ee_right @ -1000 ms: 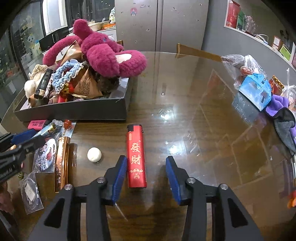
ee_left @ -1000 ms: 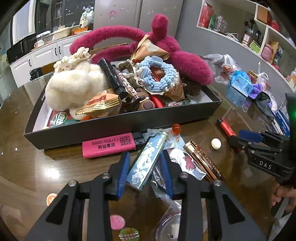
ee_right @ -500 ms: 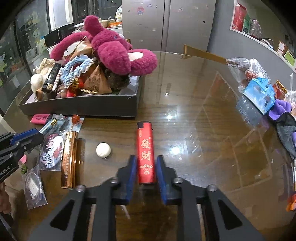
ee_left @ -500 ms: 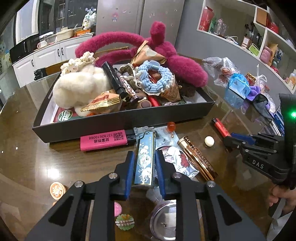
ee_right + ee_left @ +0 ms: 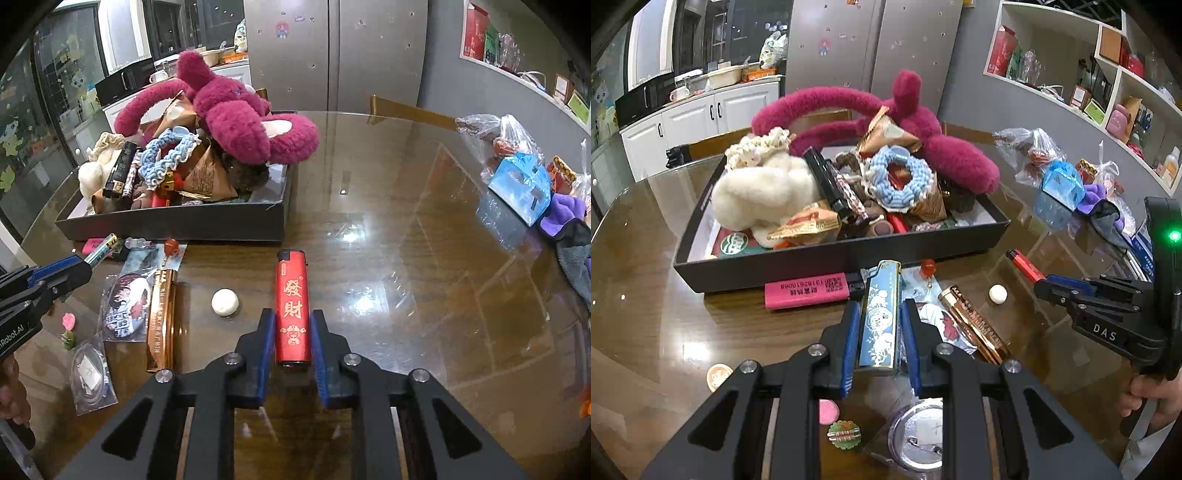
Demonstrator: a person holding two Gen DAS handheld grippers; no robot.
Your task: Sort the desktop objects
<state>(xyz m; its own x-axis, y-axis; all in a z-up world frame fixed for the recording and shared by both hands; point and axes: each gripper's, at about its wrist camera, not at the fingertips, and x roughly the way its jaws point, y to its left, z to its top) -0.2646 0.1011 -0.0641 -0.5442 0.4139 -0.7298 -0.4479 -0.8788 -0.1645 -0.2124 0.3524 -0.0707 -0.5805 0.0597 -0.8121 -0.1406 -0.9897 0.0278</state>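
Jaws clamp lighters — left gripper blue lighter, right gripper red lighter "發財".

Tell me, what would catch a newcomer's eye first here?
Probably the big magenta plush toy sprawled over the heaped black tray at the back of the glossy table. Nearer, the left gripper pinches a blue patterned lighter, while the right gripper clamps a red lighter with gold characters.

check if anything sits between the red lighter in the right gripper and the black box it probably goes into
Nothing visible does. The right gripper is shut on the red lighter, and bare tabletop lies between it and the black box. The white ball and gold tube lie off to the left.
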